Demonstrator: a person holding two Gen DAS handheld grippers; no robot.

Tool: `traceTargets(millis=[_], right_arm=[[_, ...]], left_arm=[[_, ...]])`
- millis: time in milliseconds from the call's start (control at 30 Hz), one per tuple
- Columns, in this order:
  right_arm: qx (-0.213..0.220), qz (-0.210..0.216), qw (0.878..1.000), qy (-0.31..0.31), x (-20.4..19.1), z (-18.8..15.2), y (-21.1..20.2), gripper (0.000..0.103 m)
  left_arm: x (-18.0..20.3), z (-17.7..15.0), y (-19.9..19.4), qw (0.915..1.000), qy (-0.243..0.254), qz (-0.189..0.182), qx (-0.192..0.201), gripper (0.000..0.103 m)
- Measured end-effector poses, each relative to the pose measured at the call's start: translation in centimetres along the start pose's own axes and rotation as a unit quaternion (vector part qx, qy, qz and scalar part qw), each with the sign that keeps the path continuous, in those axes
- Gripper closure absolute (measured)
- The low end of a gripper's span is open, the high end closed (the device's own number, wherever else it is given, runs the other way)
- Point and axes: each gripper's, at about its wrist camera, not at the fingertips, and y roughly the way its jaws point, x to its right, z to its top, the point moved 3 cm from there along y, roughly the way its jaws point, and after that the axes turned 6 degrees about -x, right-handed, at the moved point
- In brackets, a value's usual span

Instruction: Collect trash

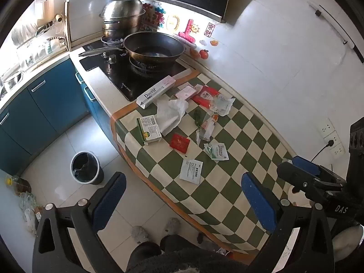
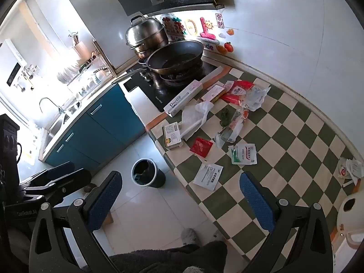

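Trash lies on a green and cream checked tablecloth [image 1: 227, 195]: a white sachet [image 1: 191, 171] nearest me, a green-print sachet [image 1: 216, 151], a red packet [image 1: 180, 142], a green box [image 1: 149, 130], a white tissue [image 1: 169, 113], a long "Doctor" box [image 1: 157, 92] and torn wrappers [image 1: 211, 97]. A dark lined trash bin [image 1: 86, 168] stands on the floor left of the counter. My left gripper [image 1: 184, 201] is open and empty, above the counter's near edge. My right gripper [image 2: 180, 201] is open and empty, over the same edge, with the white sachet [image 2: 208, 176] just ahead.
A wok [image 1: 154, 49] and a steel steamer pot [image 1: 122, 18] sit on the black hob [image 1: 127, 79] behind the trash. Blue cabinets [image 1: 41, 104] run along the left. More wrappers [image 2: 350, 170] and a white appliance [image 2: 350, 218] lie at the right.
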Motion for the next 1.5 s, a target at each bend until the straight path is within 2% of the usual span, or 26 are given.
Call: traceTargets(millis=[400, 667, 1500], right_arm=[[-0.001, 0.005, 1.0, -0.001, 0.5, 0.1, 0.0, 0.0], [-0.006, 0.015, 1.0, 0.001, 0.6, 0.5, 0.1, 0.0], [-0.009, 0.022, 1.0, 0.002, 0.4, 0.6, 0.0, 0.0]], left_arm=[[0.7, -0.3, 0.8, 1.0, -0.001, 0.0, 0.004, 0.0], [0.7, 0.2, 0.4, 0.9997, -0.014, -0.022, -0.001, 0.0], [0.9, 0.1, 0.1, 0.9997, -0.011, -0.023, 0.001, 0.0]])
